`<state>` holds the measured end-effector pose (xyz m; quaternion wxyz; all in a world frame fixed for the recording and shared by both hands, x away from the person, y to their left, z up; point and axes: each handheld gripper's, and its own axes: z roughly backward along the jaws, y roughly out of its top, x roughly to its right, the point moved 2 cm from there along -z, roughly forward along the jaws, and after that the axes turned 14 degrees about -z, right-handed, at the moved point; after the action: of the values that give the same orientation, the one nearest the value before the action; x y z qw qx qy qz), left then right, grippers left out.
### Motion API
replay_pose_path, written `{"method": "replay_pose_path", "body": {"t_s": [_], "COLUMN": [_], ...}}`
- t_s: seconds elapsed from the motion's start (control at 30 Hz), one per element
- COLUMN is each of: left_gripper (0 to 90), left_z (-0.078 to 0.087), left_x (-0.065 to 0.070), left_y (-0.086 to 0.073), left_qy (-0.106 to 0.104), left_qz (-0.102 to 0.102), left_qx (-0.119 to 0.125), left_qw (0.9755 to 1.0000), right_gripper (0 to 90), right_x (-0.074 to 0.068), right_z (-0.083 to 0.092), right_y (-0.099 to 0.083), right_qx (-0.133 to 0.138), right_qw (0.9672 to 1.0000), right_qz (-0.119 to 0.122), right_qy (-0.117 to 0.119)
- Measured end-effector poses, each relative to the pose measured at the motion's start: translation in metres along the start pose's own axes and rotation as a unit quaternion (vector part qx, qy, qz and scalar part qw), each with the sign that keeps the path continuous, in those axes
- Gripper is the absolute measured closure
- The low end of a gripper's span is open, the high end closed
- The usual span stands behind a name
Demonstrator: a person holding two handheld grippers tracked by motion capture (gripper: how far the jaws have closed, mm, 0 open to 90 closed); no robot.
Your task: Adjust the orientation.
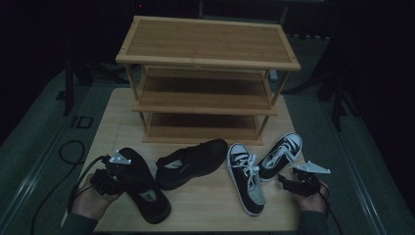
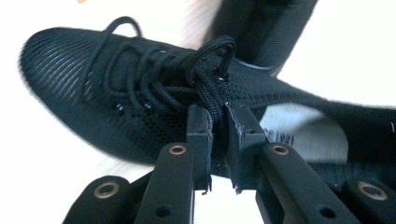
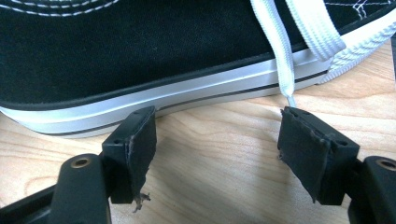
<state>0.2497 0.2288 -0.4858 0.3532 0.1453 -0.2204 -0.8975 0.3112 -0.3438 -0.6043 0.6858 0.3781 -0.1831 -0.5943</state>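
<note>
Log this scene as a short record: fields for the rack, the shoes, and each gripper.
rack: wooden three-shelf rack at the table's far side, shelves bare
black shoes: one mesh shoe mid-table; the other at the left gripper
canvas sneakers: two black-and-white sneakers near the right gripper
left gripper: jaws closed on the black shoe's tongue and laces
right gripper: jaws open, nothing between them, just short of a sneaker's white sole

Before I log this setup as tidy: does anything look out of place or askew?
Yes. All four shoes lie scattered at odd angles on the table while the wooden rack has bare shelves. The canvas sneaker trails loose white laces. The left claw pinches the mesh shoe's tongue edge by its laces.
</note>
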Motion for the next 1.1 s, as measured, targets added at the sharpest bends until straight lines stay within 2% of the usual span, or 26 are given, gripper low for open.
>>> {"method": "replay_pose_path", "body": {"t_s": [0.1, 0.13, 0.17, 0.2, 0.27, 0.33, 0.37, 0.6, 0.67, 0.7, 0.77, 0.87, 0.97, 1.0, 1.03, 1.07, 1.1], "left_gripper": [82.8, 82.8, 82.7, 82.3, 80.7, 70.9, 69.5, 67.1, 70.4, 74.6, 82.6, 85.2, 86.2, 86.5, 86.5, 87.0, 87.1], "left_z": [0.007, 0.007, 0.008, 0.008, 0.008, 0.006, -0.001, -0.021, -0.024, -0.026, -0.024, -0.021, -0.02, -0.02, -0.02, -0.023, -0.023], "left_x": [-0.014, -0.014, -0.023, -0.023, -0.029, -0.029, -0.027, -0.028, -0.031, -0.032, -0.031, -0.031, -0.037, -0.037, -0.04, -0.045, -0.045], "left_y": [-0.007, -0.007, -0.011, -0.011, -0.015, -0.017, -0.019, -0.019, -0.018, -0.017, -0.016, -0.016, -0.017, -0.017, -0.017, -0.016, -0.016], "left_qy": [0.039, 0.039, 0.059, 0.059, 0.061, 0.058, 0.056, 0.05, 0.046, 0.032, 0.034, 0.044, 0.049, 0.049, 0.051, 0.046, 0.046], "left_qz": [0.001, 0.001, 0.011, 0.011, 0.025, 0.029, 0.031, 0.045, 0.05, 0.052, 0.049, 0.05, 0.062, 0.062, 0.053, 0.063, 0.063], "left_qx": [-0.004, -0.004, -0.008, -0.008, -0.004, -0.007, -0.021, -0.052, -0.056, -0.054, -0.06, -0.059, -0.043, -0.043, -0.032, -0.019, -0.019], "left_qw": [0.9992, 0.9992, 0.9982, 0.9982, 0.9978, 0.9979, 0.9977, 0.9964, 0.9962, 0.9967, 0.9964, 0.996, 0.996, 0.996, 0.9968, 0.9968, 0.9968], "right_gripper": [27.7, 27.7, 27.7, 27.7, 27.7, 27.7, 27.7, 27.7, 27.7, 27.7, 27.7, 27.7, 27.7, 27.7, 27.7, 27.7, 27.7], "right_x": [0.0, 0.0, 0.0, 0.0, 0.0, 0.0, 0.0, 0.0, 0.0, 0.0, 0.0, 0.0, 0.0, 0.0, 0.0, 0.0, 0.0], "right_z": [0.0, 0.0, 0.0, 0.0, 0.0, 0.0, 0.0, 0.0, 0.0, 0.0, 0.0, 0.0, 0.0, 0.0, 0.0, 0.0, 0.0], "right_y": [0.0, 0.0, 0.0, 0.0, 0.0, 0.0, 0.0, 0.0, 0.0, 0.0, 0.0, 0.0, 0.0, 0.0, 0.0, 0.0, 0.0], "right_qx": [0.0, 0.0, 0.0, 0.0, 0.0, 0.0, 0.0, 0.0, 0.0, 0.0, 0.0, 0.0, 0.0, 0.0, 0.0, 0.0, 0.0], "right_qw": [1.0, 1.0, 1.0, 1.0, 1.0, 1.0, 1.0, 1.0, 1.0, 1.0, 1.0, 1.0, 1.0, 1.0, 1.0, 1.0, 1.0], "right_qz": [0.0, 0.0, 0.0, 0.0, 0.0, 0.0, 0.0, 0.0, 0.0, 0.0, 0.0, 0.0, 0.0, 0.0, 0.0, 0.0, 0.0], "right_qy": [0.0, 0.0, 0.0, 0.0, 0.0, 0.0, 0.0, 0.0, 0.0, 0.0, 0.0, 0.0, 0.0, 0.0, 0.0, 0.0, 0.0]}}
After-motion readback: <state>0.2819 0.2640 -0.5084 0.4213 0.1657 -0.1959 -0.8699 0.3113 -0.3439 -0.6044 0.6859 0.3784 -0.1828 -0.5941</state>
